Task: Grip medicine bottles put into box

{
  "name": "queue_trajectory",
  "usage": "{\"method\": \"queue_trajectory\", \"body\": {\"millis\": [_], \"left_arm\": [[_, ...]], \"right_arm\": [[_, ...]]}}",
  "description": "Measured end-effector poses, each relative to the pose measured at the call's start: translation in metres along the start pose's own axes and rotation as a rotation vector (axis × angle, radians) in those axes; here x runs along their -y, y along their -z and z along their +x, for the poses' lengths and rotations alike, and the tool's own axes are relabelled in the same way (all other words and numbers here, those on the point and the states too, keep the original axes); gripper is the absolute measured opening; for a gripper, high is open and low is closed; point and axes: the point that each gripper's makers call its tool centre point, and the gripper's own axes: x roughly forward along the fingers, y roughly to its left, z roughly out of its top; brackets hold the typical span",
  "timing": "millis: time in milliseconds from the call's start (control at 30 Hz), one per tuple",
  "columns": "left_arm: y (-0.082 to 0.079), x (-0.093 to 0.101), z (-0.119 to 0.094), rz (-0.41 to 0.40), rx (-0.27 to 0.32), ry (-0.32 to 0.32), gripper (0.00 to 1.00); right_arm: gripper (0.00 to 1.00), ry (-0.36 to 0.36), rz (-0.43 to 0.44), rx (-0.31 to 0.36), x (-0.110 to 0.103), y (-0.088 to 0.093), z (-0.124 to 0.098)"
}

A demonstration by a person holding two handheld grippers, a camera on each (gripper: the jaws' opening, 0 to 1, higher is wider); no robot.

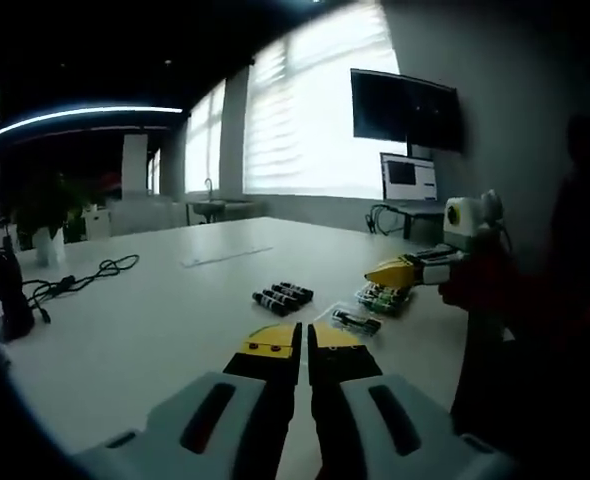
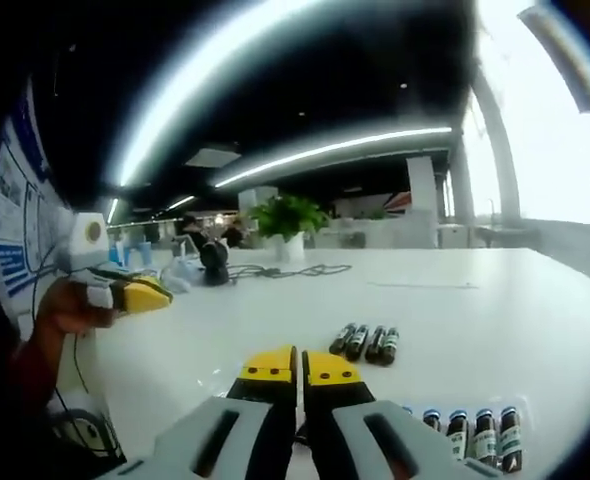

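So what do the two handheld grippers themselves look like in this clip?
Both match: the left gripper and right gripper have pale grey bodies with dark oval slots, black jaws and yellow tip pads. Seen from across the table, each carries a white box with a yellow-green ringed lens. The hand holding the left one appears bare; clothing is too dark to judge.

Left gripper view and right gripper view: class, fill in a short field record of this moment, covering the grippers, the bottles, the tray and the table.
left gripper: fingers together, empty, above the table
right gripper: fingers together, empty, above the table
loose bottles: four dark ones lying side by side on the table, untouched
tray: clear, holding a row of bottles, near the right gripper
white table: bears bottles, tray, and a black cable at the far side
plant: beyond the table in the right gripper view
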Motion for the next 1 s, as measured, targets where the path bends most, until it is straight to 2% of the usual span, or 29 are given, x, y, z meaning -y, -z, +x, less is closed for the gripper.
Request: {"method": "queue_trajectory", "body": {"millis": [100,333,500,700,1000], "left_arm": [[0.001,-0.002,-0.003,0.021,0.006,-0.009,0.00],[0.001,-0.010,-0.010,0.004,0.017,-0.033,0.00],[0.004,-0.012,-0.014,0.022,0.013,-0.035,0.00],[0.002,-0.018,-0.019,0.003,0.034,-0.045,0.00],[0.004,-0.018,-0.019,-0.013,0.029,-0.040,0.00]], "right_arm": [[0.00,-0.004,-0.006,-0.001,0.000,0.002,0.001],[0.00,0.024,-0.028,-0.005,0.007,0.000,-0.002],[0.04,0.049,-0.076,-0.047,0.017,0.003,0.004],[0.05,0.053,-0.076,-0.072,0.025,0.007,0.013],[0.07,0.062,-0.082,-0.089,0.035,0.006,0.018]]}}
